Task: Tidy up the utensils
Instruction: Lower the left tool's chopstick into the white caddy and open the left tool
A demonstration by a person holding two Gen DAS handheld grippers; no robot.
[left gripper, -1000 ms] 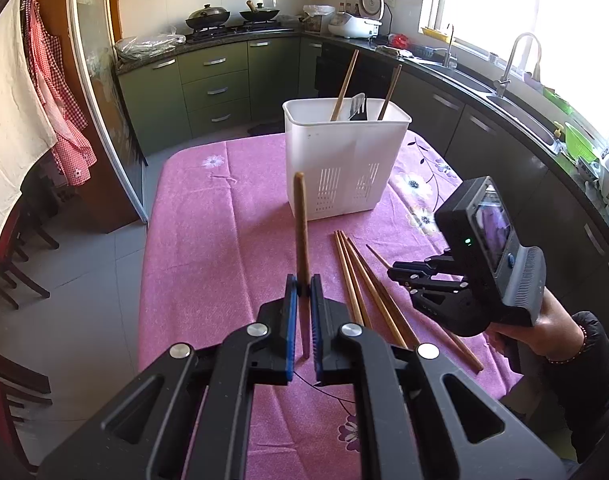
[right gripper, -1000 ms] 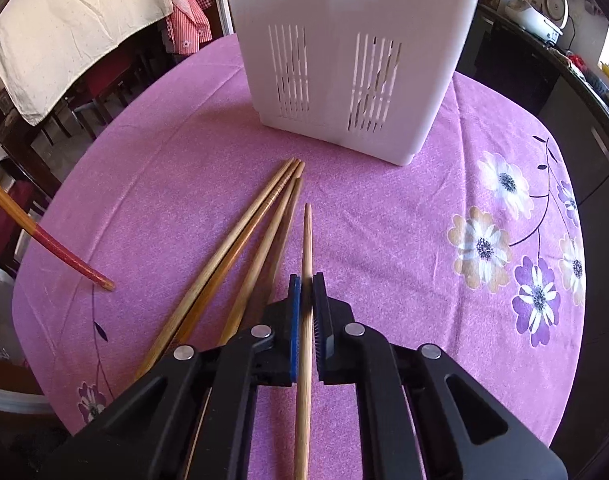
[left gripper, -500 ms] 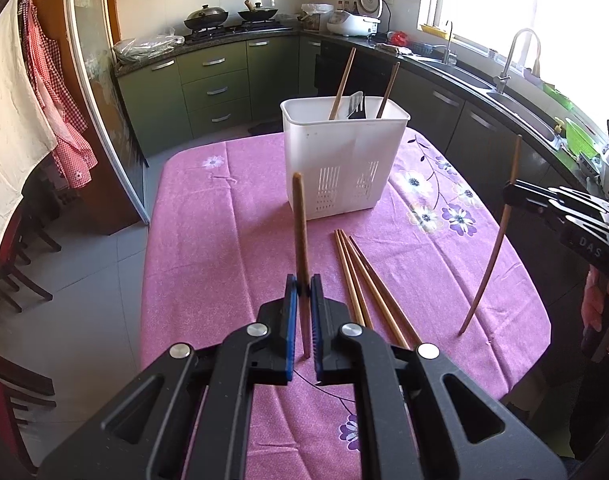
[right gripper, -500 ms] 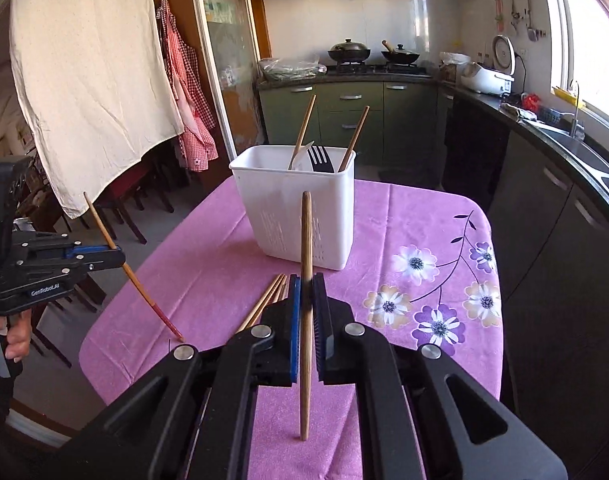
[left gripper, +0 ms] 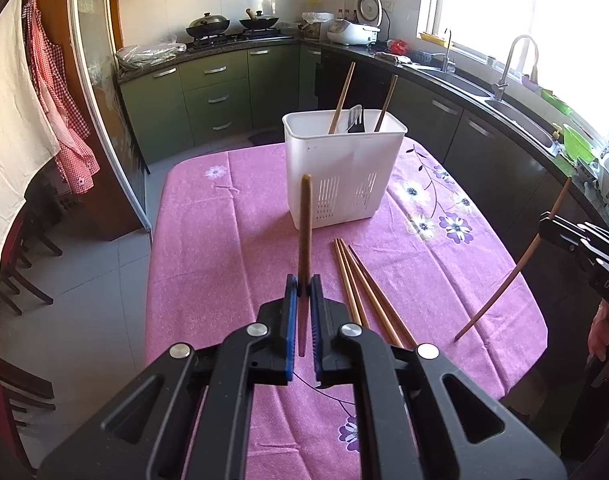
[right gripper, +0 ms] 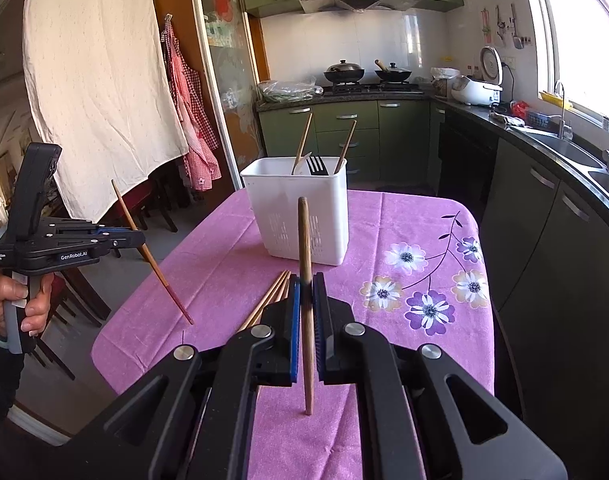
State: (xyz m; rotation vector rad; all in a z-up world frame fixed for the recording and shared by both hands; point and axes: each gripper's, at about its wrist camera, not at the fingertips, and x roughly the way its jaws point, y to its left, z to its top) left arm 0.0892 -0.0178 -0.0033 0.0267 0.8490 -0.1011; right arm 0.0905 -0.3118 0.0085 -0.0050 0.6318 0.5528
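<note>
My left gripper (left gripper: pixel 303 286) is shut on a wooden chopstick (left gripper: pixel 305 224) held upright above the pink floral tablecloth (left gripper: pixel 224 248). My right gripper (right gripper: pixel 306 284) is shut on another wooden chopstick (right gripper: pixel 304 248), also upright; it shows at the right edge of the left wrist view (left gripper: pixel 512 276). The left gripper shows at the left in the right wrist view (right gripper: pixel 136 240). A white slotted utensil holder (left gripper: pixel 340 168) stands at the table's far side, holding two chopsticks and a black fork (left gripper: pixel 355 120). Three chopsticks (left gripper: pixel 360 284) lie on the cloth before it.
Green kitchen cabinets (left gripper: pixel 208 92) and a counter with a sink (left gripper: pixel 516 108) curve behind and to the right of the table. A sliding glass door frame (left gripper: pixel 96 100), hanging cloths (right gripper: pixel 96 80) and dark chairs (left gripper: pixel 20 280) stand at the left.
My right gripper has lifted its chopstick off the table and raised it upright, away from the loose chopsticks. My left gripper keeps its chopstick nearly still.
</note>
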